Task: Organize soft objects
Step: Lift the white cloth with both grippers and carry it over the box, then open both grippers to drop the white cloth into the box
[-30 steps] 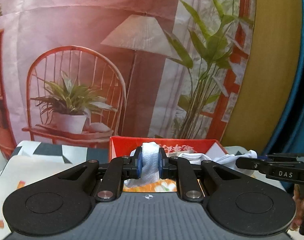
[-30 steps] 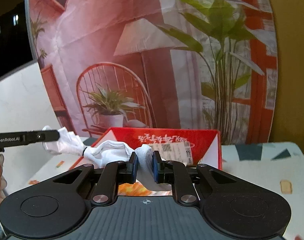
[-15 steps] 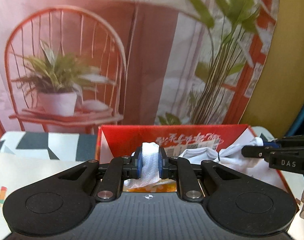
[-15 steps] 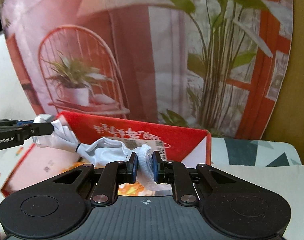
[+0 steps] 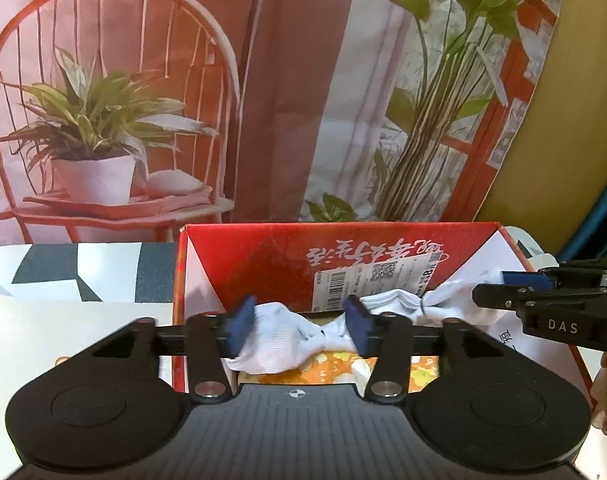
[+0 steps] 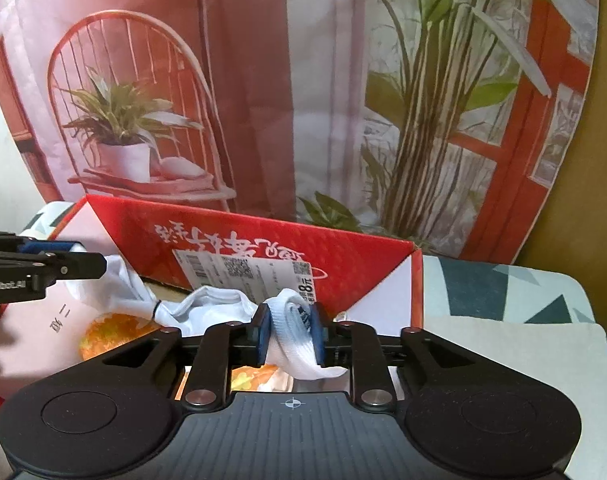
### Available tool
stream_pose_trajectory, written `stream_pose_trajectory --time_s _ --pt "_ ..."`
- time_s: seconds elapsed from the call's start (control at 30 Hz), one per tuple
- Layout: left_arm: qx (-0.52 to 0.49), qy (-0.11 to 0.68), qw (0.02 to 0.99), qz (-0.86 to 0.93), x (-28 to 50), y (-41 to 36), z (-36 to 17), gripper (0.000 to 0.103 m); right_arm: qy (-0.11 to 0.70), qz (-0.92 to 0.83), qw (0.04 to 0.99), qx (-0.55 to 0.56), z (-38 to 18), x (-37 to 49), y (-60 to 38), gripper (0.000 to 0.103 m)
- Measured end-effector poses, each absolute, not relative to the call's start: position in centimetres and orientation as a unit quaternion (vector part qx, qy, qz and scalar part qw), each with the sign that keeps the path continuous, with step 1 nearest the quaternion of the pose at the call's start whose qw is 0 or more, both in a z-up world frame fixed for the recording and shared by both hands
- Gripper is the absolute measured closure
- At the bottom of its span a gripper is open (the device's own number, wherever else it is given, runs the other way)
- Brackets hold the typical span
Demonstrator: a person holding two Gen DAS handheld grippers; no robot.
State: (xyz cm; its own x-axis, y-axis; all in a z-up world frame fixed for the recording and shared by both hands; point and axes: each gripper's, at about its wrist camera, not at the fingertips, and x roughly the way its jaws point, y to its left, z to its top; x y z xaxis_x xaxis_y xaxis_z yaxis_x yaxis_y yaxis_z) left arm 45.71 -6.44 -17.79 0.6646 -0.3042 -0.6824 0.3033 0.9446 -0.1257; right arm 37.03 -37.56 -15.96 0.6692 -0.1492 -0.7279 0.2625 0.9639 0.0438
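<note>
Both ends of this limp, light sock matter: my left tool has just been opening and stands clear of it, while my right tool, jaws just eased wider, pinches the far end over the box at centre frame.

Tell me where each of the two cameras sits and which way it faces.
Left wrist: on the left hand-held gripper, looking forward and down into the red box; its jaws have just been opening, the white socks loose between them. The right hand-held gripper enters from the right.
Right wrist: on the right hand-held gripper, facing the same box, pads against the socks; its jaws have just been opening.
Shared: box, socks, printed backdrop.
</note>
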Motion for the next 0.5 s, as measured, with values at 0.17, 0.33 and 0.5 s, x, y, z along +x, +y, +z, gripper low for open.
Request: stream_pose_trajectory --time_s 0.17,0.33,0.5 --pt "0.002 0.364 0.915 -0.172 44.5 -6.5 -16.7 0.041 0.385 -0.120 0.912 0.075 -15.4 36.0 -37.5 0.066" --pt "0.011 0.343 0.922 -0.180 42.0 -6.7 -15.3 0.034 0.367 -0.116 0.920 0.079 -14.2 34.1 -36.9 0.059" --pt "0.016 0.323 0.930 -0.177 37.9 -6.3 -14.5 0.029 0.330 -0.108 0.935 0.069 -13.2 31.0 -35.2 0.042"
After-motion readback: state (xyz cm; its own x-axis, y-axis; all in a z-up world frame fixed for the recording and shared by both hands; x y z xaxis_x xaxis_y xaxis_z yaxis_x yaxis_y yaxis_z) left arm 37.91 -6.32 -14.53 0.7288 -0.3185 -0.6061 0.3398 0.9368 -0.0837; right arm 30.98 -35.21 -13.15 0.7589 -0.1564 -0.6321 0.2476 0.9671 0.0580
